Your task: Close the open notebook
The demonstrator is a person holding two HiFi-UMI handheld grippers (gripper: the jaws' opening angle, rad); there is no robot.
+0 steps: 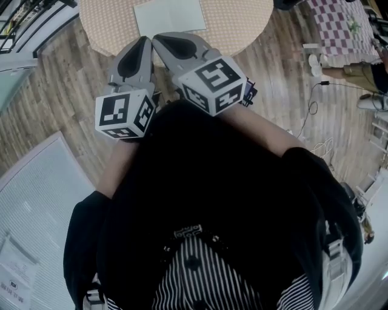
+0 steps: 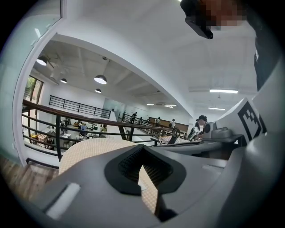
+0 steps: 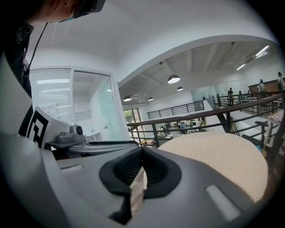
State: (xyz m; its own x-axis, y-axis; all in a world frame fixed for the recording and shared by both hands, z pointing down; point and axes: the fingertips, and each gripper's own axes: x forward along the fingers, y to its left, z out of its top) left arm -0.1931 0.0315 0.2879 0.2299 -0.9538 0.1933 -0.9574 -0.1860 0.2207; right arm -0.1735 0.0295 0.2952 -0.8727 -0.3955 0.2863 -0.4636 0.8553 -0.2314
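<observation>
Notebook (image 1: 170, 17): one pale flat rectangle on the round bench (image 1: 103, 36), near the top edge of the head view. It lies on the beige checked cloth, nothing on top of it. Can't tell from here whether it is open or closed.

Left tongs (image 1: 145, 39): tips over the near rim of the bench, short of the notebook and not touching it. The left gripper view shows the left tongs (image 2: 142, 149) pressed together with nothing between them, only cloth beyond.

Right tongs (image 1: 156, 37): just beside the left pair, tips almost meeting, likewise short of the notebook. The right gripper view shows the right tongs (image 3: 142, 151) closed and empty.

Marker cubes (image 1: 124, 114) sit close against the person's dark top (image 1: 212, 181).

Around: wood-plank floor (image 1: 60, 103) under the bench; a purple checked cloth (image 1: 339, 27) well off to the right; a dark railing (image 2: 89, 120) behind the bench.
</observation>
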